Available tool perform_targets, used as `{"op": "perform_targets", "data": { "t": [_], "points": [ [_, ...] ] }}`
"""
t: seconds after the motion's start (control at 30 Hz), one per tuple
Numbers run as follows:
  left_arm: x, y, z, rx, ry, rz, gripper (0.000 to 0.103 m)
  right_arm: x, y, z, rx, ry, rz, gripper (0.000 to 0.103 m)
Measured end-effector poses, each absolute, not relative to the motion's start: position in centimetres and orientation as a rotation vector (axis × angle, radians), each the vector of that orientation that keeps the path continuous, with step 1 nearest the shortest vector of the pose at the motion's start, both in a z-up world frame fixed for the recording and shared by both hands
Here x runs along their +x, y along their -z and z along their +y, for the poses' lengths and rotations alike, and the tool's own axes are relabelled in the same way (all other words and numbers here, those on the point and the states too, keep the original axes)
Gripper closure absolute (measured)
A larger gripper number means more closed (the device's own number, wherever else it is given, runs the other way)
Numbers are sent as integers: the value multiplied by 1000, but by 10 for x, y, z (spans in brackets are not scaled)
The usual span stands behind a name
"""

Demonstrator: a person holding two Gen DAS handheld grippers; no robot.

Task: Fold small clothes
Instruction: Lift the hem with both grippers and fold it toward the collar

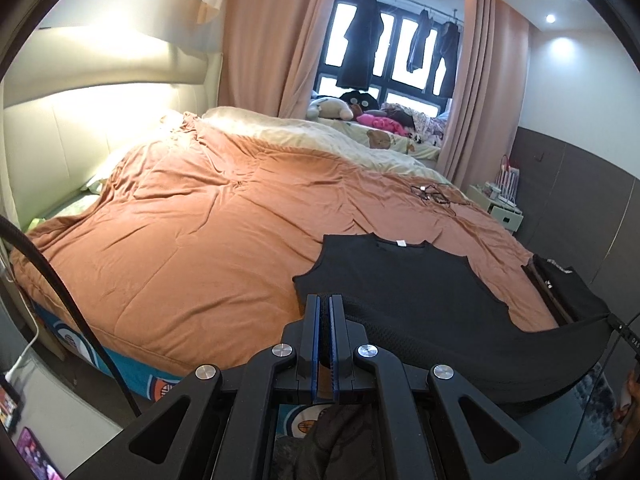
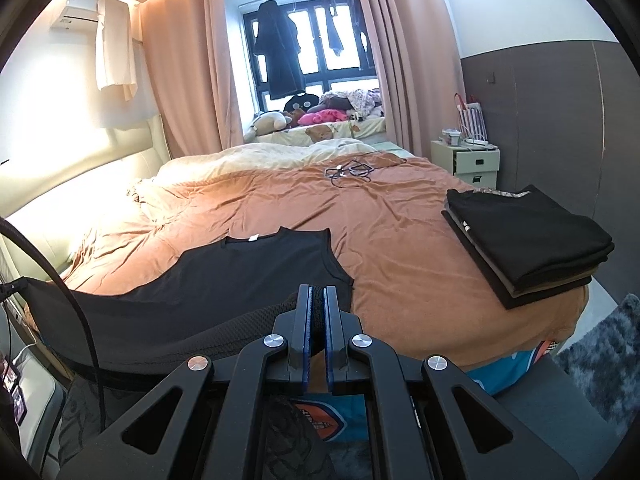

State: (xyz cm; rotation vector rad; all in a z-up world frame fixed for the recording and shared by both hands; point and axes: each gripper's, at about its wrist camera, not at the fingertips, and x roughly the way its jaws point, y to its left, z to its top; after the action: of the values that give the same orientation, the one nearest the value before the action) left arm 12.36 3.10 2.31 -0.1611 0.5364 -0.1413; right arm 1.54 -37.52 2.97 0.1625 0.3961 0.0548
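Taken from the left, a pale padded headboard (image 1: 60, 148) backs the bed, and a rust-orange duvet (image 1: 192, 216) covers it, soft and creased, so cloth laid there should slide rather than snag; at the near edge the left gripper (image 1: 324, 304) has its fingers pressed together on one corner of the hem of a black sleeveless top (image 1: 404, 280), and across from it the right gripper (image 2: 318, 300) is pinched the same way on the other hem corner; the hem hangs slack between the two, just off the bed's edge, while the chest and the collar with its white tag lie flat on the duvet; the top therefore stretches straight ahead of both claws, its long axis running from the held hem away to the collar, and neither hand is nearer than the other; my judgement is that the coming fold turns on carrying the hem forward along that axis toward the collar, both hands level; beyond lies a tangle of dark cables (image 2: 352, 170), well apart from the garment; to the right a stack of folded clothes (image 2: 528, 240) sits at the bed's corner, then a small white cabinet (image 2: 468, 158) and a grey panelled wall (image 2: 560, 120); the curtained window (image 2: 312, 40) closes the far end.
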Motion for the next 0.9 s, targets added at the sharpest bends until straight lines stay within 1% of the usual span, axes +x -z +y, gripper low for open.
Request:
{"op": "perform_targets", "data": {
  "t": [0.33, 0.63, 0.9],
  "points": [
    [189, -18, 25, -115, 122, 584, 99, 83, -33, -371, 124, -39, 439, 101],
    [248, 0, 22, -92, 116, 651, 99, 148, -35, -361, 101, -32, 496, 101],
    [304, 28, 19, -74, 109, 728, 99, 214, -25, -358, 72, -32, 570, 101]
  ]
}}
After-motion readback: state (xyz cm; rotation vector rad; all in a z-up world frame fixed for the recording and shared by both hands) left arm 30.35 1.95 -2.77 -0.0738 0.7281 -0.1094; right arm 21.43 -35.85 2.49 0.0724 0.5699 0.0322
